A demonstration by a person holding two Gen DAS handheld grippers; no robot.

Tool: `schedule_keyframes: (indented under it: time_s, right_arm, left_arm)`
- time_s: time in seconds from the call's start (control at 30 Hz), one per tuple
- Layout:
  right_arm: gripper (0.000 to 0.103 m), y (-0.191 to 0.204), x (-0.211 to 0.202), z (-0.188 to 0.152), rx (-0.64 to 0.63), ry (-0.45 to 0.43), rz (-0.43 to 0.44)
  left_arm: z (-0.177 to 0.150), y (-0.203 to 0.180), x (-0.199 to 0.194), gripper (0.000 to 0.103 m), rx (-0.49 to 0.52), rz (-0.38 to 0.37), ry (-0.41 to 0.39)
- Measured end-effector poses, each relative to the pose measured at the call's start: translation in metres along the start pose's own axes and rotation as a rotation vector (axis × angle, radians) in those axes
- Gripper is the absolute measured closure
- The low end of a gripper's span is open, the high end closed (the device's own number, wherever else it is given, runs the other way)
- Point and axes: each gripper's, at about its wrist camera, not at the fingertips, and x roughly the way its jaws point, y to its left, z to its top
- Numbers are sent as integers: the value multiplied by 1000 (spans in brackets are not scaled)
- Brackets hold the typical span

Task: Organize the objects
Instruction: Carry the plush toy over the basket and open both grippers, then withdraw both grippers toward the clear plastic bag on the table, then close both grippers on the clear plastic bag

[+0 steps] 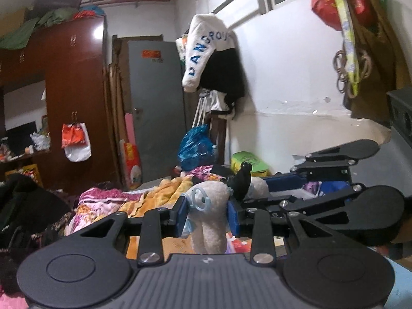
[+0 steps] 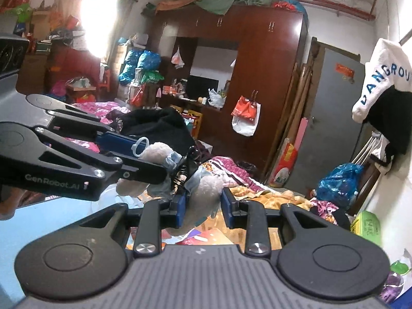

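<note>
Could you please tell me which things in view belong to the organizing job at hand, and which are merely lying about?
In hand:
- fluffy white plush toy, clamped by left gripper and right gripper

Lying about:
- crumpled blue plastic bag
- orange towel
- white lettered garment
- brown wooden wardrobe

a plush toy [image 1: 209, 211] is held at lower centre between the left tool [image 1: 208, 213] pads; the right tool [image 1: 334, 180] is seen at right, a wardrobe [image 1: 74, 97] at upper left, a bed [image 1: 108, 200] behind.

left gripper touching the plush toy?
Touching. Left wrist view: left gripper has both blue pads pressed against the white plush toy.
</note>
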Motion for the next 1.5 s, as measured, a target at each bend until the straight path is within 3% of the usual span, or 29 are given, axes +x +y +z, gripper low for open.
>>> schedule_keyframes:
  time_s: [0.13,0.17,0.2,0.23,0.27,0.3,0.33,0.37,0.43,0.6,0.73,0.87,1.03,1.27,1.5]
  right_arm:
    - [69,-1,0,-8,26,8,5]
    - [64,-3,0,-10,48,0,6]
    - [52,-5,0,-11,65,-1,-1]
    - [44,-5,-1,-11,70,14,-31]
    - [25,-5,-6,-14,70,6,-86]
    - [6,-5,-13,-17,73,-22,-130]
    - [0,-5,-21,-19,85,-44,-156]
    - [0,-7,-32,-22,110,-65,-152]
    - [0,-10,-48,-26,168,-55,-126]
    - [0,-5,-93,-41,213,-39,-187]
    - [0,-3,-112,-64,253,-14,-154]
    - [0,-6,-98,-90,311,114,-158]
    - [0,4,-75,-112,298,234,-92]
    - [2,16,-62,-123,298,265,-53]
    - [13,29,-54,-138,244,322,-19]
  left_arm:
    - [-6,2,10,66,1,13,16]
    - [-8,3,10,65,3,13,18]
    - [-11,2,9,65,14,19,8]
    - [-11,1,9,57,22,41,-3]
    - [-11,3,6,41,18,72,-13]
    - [-12,6,1,31,6,97,-33]
    - [-13,10,-6,12,-6,97,-57]
    - [-14,14,-14,1,-21,85,-82]
    - [-18,18,-33,0,-42,71,-129]
    - [-35,10,-79,0,-38,21,-159]
    - [-57,6,-98,0,-36,-34,-73]
    - [-83,14,-91,0,-45,6,52]
    - [-107,49,-54,4,-210,19,216]
    - [-119,65,-31,5,-252,53,298]
    - [-122,61,-3,5,-263,32,395]
